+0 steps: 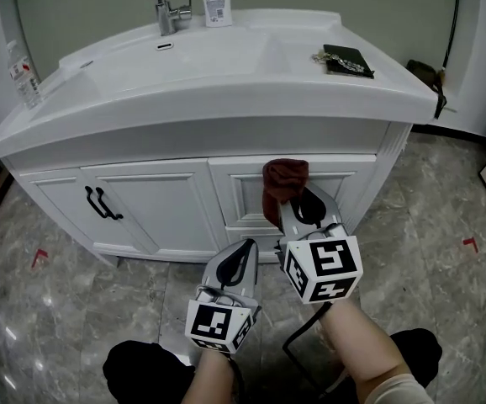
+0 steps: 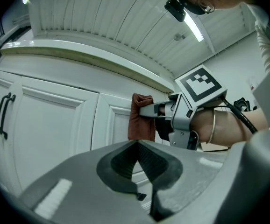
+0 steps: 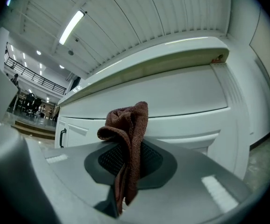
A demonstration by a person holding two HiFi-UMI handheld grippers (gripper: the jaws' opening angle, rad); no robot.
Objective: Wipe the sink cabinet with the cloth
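Observation:
The white sink cabinet (image 1: 184,200) stands before me under a white basin top (image 1: 226,66). My right gripper (image 1: 303,199) is shut on a dark red cloth (image 1: 283,182), holding it up against the right-hand door panel just below the counter's lip. In the right gripper view the cloth (image 3: 126,139) bunches above the jaws and hangs down between them. My left gripper (image 1: 241,255) hangs lower and nearer to me, left of the right one, shut and holding nothing. From the left gripper view the cloth (image 2: 141,117) shows pressed on the door by the right gripper (image 2: 146,110).
Two black handles (image 1: 102,203) sit on the left doors. On the basin top are a tap (image 1: 164,5), a soap bottle (image 1: 216,0) and a dark item (image 1: 347,61) at the right. A plastic bottle (image 1: 24,72) stands at the far left. Grey marbled floor (image 1: 445,276) surrounds the cabinet.

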